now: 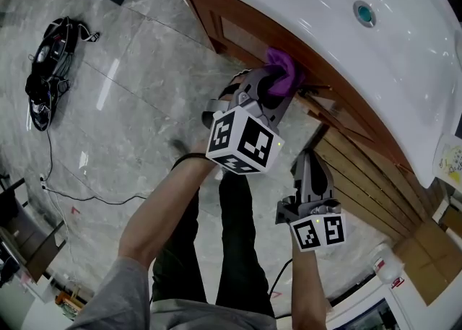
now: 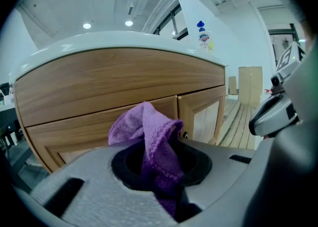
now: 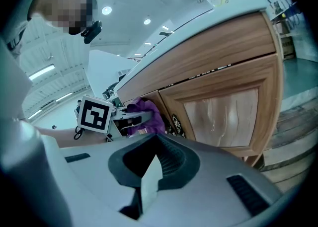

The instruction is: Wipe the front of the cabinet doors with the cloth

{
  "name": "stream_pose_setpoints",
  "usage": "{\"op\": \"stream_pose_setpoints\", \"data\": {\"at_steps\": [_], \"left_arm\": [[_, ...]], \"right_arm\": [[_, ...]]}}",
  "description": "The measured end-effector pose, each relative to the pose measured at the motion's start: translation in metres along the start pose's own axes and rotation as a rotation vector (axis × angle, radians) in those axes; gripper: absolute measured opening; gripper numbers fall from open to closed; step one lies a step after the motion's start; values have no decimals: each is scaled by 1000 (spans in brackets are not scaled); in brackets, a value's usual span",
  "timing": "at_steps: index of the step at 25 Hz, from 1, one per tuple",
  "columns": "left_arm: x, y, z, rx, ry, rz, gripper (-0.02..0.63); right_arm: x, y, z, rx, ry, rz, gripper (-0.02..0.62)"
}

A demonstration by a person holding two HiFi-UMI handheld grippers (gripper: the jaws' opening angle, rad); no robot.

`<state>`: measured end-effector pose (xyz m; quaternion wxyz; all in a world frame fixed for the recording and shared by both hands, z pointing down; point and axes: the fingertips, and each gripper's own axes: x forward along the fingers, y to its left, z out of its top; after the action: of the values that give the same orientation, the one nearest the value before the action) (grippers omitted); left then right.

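Head view had the left gripper (image 1: pixel 276 83) holding the purple cloth (image 1: pixel 283 68) against the cabinet door (image 1: pixel 242 36), with the right gripper (image 1: pixel 310 157) at its 5 o'clock. Left gripper view showed its jaws clamped on the cloth. In the right gripper view the jaws were together on nothing, cloth at their 12 o'clock.

Two grippers (image 1: pixel 273 87) (image 1: pixel 312 157), one purple cloth (image 1: pixel 284 68), two cabinet doors (image 2: pixel 94 124) (image 2: pixel 204 116), one white bottle (image 2: pixel 202 37)
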<state>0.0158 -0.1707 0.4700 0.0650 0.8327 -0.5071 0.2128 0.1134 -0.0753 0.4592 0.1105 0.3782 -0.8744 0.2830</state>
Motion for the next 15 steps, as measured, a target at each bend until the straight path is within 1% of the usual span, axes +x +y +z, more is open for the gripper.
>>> {"op": "stream_pose_setpoints", "data": {"at_steps": [7,10,13,15], "left_arm": [[1,-12,4,-14,-10,-25,71],[1,-21,8,2,-21,-72,71],[4,-39,15,15,-38,-135,71],[0,-47,18,1,-53,-152,71]], "right_arm": [[-6,1,-3,7,-4,-6,8],[-7,5,-5,8,-4,-5,8],[-8,10,-7,9,-3,-5,8],[-9,14,-7,8,-3,-3,8]]}}
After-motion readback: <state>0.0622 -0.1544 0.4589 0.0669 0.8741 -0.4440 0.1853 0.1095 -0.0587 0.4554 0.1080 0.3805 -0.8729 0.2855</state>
